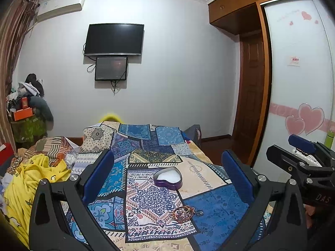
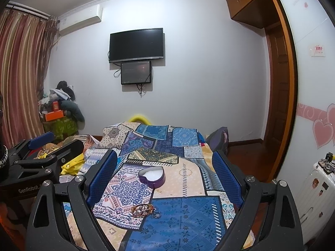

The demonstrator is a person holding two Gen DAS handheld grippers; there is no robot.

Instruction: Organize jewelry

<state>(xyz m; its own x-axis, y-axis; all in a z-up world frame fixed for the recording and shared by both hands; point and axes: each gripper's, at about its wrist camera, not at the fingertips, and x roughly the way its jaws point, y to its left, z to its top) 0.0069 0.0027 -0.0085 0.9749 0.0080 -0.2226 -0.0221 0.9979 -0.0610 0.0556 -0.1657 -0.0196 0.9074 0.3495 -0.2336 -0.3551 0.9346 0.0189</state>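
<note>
A purple heart-shaped tin (image 1: 168, 177) with a white lining lies open on the patchwork bedspread (image 1: 219, 211); it also shows in the right wrist view (image 2: 152, 176). A small pile of jewelry, a brown beaded bracelet (image 1: 184, 211) and a round silver piece (image 1: 200, 211), lies nearer to me than the tin; the bracelet (image 2: 142, 208) and the silver piece (image 2: 157, 215) show in the right wrist view too. My left gripper (image 1: 167, 163) is open and empty above the bed. My right gripper (image 2: 165, 163) is open and empty beside it.
Crumpled yellow and patterned bedding (image 1: 31, 177) lies at the left. A white suitcase (image 2: 314, 190) stands at the right by the wardrobe (image 1: 301, 79). A TV (image 1: 114, 39) hangs on the far wall. Piled clutter (image 1: 27, 108) stands in the left corner.
</note>
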